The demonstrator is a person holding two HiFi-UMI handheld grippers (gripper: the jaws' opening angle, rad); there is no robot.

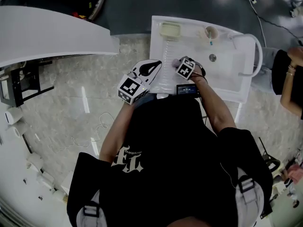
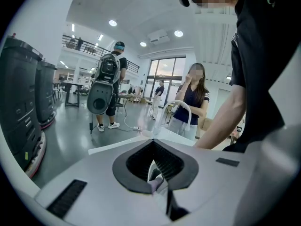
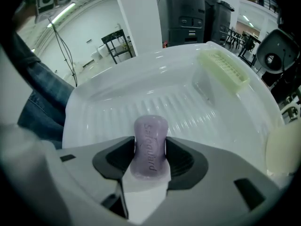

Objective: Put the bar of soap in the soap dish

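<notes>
The lilac bar of soap (image 3: 150,128) stands on its edge on the ribbed drainboard of the white sink (image 3: 117,102). It sits between the jaws of my right gripper (image 3: 150,147). That gripper points steeply down and is open, with its pads close along the bar's two long sides. In the head view the soap (image 1: 174,62) shows just past the right gripper (image 1: 179,64). The pale yellow soap dish (image 3: 223,69) (image 1: 169,30) is empty at the sink's far corner. My left gripper (image 1: 150,69) (image 2: 160,182) hovers over the sink's left edge, shut, holding nothing.
The sink (image 1: 236,91) has a drain (image 1: 212,57), a cup (image 1: 210,32) at the back and a white arched tap (image 1: 253,44) at the right. A curved white counter (image 1: 52,30) lies left. A person (image 1: 289,82) stands at the right. Dark bins (image 3: 181,13) stand beyond the sink.
</notes>
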